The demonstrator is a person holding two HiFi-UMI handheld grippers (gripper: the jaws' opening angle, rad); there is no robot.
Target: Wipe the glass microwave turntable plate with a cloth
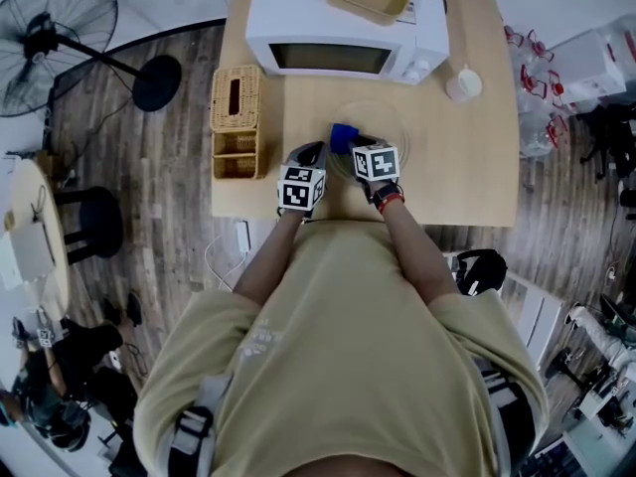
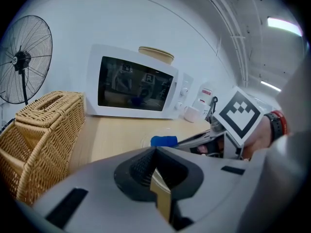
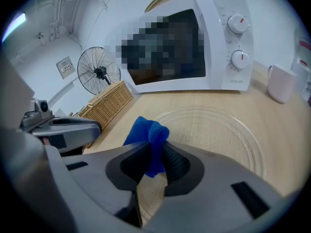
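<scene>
Glass plate (image 3: 228,130) lies flat on the worktop (image 1: 467,177); it is round, with no long axis. Microwave (image 1: 338,28) at its 12 o'clock, wicker box (image 1: 237,117) at 9.

My right gripper (image 3: 154,152) fingers are clamped on the bunched blue cloth (image 3: 146,130), over the plate's 9 o'clock side. My left gripper (image 2: 154,152) fingers are closed together by the rim; I cannot tell whether they pinch the glass.

Head view barely shows the plate; right gripper view shows its rings. Bare worktop at 3 o'clock.
</scene>
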